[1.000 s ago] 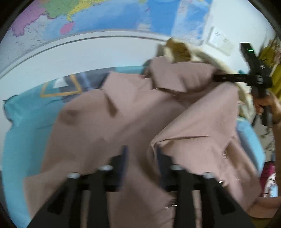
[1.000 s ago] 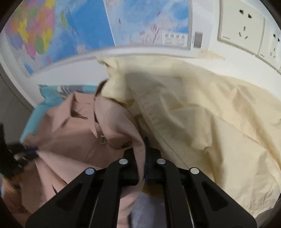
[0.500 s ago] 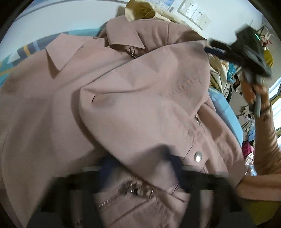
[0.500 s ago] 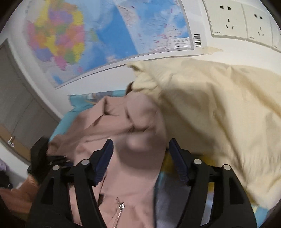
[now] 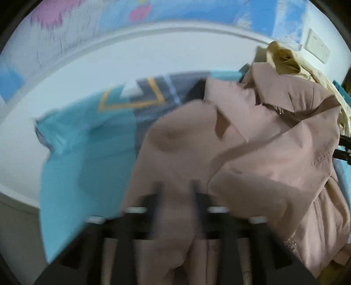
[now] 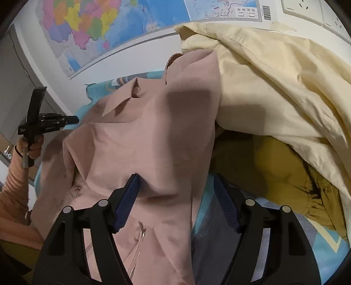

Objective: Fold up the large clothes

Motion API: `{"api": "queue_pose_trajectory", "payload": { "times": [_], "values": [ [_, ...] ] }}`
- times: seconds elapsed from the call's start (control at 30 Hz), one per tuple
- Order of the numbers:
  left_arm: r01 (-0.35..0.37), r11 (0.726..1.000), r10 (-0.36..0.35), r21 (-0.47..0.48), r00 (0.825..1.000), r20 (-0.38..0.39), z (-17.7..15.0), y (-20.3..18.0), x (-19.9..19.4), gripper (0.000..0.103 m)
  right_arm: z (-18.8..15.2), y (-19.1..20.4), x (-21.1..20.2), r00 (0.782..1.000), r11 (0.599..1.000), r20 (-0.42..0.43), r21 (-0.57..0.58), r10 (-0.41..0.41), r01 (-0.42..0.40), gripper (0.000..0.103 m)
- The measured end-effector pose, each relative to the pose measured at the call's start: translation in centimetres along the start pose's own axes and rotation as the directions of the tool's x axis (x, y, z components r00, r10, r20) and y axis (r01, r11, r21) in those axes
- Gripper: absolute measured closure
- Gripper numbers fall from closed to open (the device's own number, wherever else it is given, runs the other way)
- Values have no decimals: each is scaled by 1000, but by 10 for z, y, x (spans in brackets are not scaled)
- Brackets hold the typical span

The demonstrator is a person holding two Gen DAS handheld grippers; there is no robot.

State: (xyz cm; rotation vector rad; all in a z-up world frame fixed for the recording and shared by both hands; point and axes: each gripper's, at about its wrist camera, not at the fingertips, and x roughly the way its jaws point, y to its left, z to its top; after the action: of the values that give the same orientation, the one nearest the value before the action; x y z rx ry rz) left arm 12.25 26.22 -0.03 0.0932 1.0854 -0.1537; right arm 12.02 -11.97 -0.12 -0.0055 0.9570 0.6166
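Observation:
A dusty-pink jacket (image 6: pixel 140 136) with a collar and zipper lies spread on a blue patterned sheet (image 5: pixel 87 153). It also shows in the left wrist view (image 5: pixel 263 153), its right side folded over the body. My right gripper (image 6: pixel 175 193) is open, its blue-padded fingers (image 6: pixel 127 197) astride a fold of the jacket without pinching it. My left gripper (image 5: pixel 175 193) is blurred, with jacket cloth between its fingers; whether they pinch it is unclear. It also shows in the right wrist view (image 6: pixel 74 119), held at the jacket's left edge.
A cream garment (image 6: pixel 274 87) is piled to the right of the jacket, with a mustard garment (image 6: pixel 274 171) under it. A map (image 6: pixel 109 26) and wall sockets (image 6: pixel 307 11) are on the wall behind.
My right gripper opened and let go of the jacket's edge, which now lies folded over the body. My left gripper pulled back from the jacket's middle toward its left side.

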Motion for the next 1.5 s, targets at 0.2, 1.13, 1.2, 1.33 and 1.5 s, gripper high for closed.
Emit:
{"api": "queue_pose_trajectory", "payload": {
  "times": [0.2, 1.13, 1.2, 1.33, 1.5],
  "values": [
    [165, 981, -166, 105, 986, 2, -34, -17, -12, 22, 16, -4, 14, 1000, 1000, 8, 13, -18, 17, 32],
    [8, 990, -10, 141, 1000, 15, -28, -31, 8, 27, 12, -6, -45, 984, 993, 136, 9, -116, 116, 53],
    [-64, 989, 63, 133, 998, 11, -27, -31, 17, 54, 20, 4, -42, 977, 989, 162, -34, -136, 144, 55],
    [-127, 987, 124, 101, 992, 37, -20, -28, 22, 79, 33, 16, -28, 985, 993, 150, -68, -80, 91, 59],
    [-158, 987, 155, 34, 985, 80, -14, -7, 9, 86, 40, 31, 4, 997, 991, 70, -123, -44, 52, 60]
  ]
}}
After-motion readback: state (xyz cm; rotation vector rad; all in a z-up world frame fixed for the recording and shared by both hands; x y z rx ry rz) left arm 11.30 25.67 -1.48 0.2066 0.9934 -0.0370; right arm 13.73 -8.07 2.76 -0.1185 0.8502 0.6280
